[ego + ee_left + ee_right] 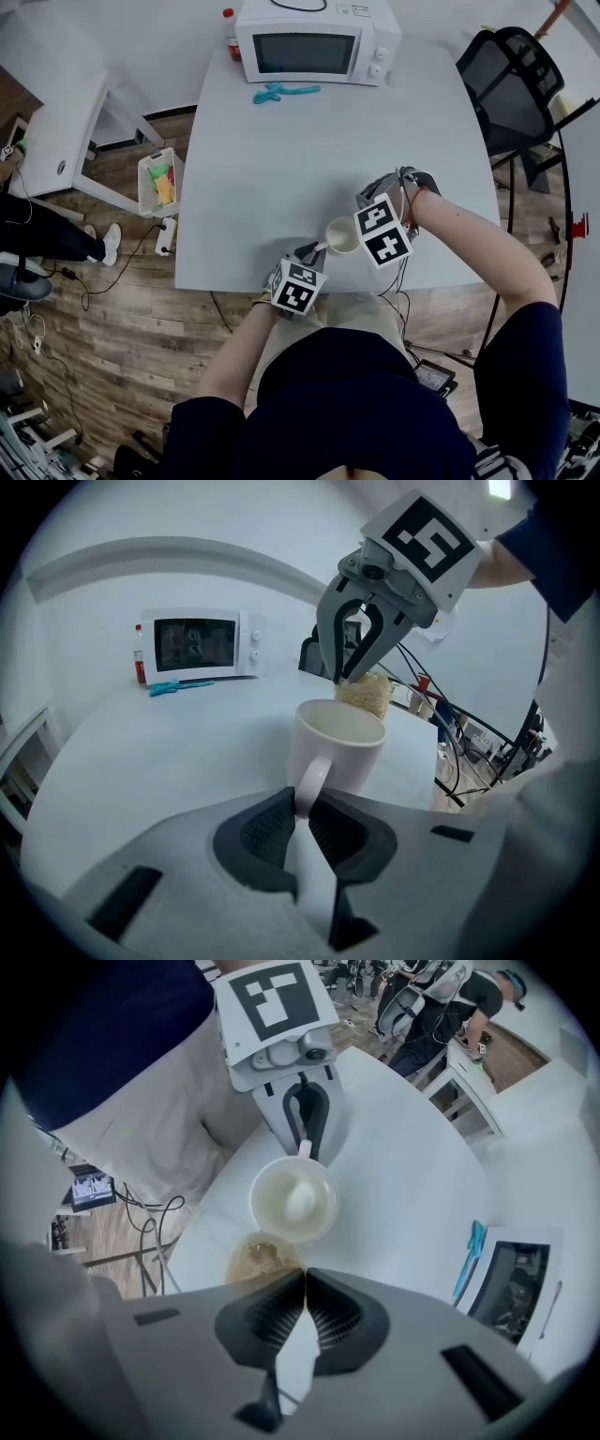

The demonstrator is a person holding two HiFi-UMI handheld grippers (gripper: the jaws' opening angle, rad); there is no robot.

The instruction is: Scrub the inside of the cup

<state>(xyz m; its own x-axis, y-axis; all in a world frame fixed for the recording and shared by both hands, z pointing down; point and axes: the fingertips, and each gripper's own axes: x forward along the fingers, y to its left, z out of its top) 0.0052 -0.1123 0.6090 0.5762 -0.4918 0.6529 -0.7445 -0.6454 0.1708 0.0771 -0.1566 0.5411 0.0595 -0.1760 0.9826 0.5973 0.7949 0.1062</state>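
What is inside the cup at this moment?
Nothing: the cup interior shows bare and pale in the right gripper view. The tan scrubber, pinched by the right gripper, sits outside the rim, covering its near edge.

Head view: overhead, steeply down on desk (281, 169). Left gripper view low, right gripper view above; both close, share cup (339, 752) at centre.

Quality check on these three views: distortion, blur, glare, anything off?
Head view: even light, soft shadows, table edges bow slightly. Left gripper view: heavy fisheye, black corners, cup sharp. Right gripper view: same fisheye and vignette, scrubber near the lens blurry, bright patch inside the cup.
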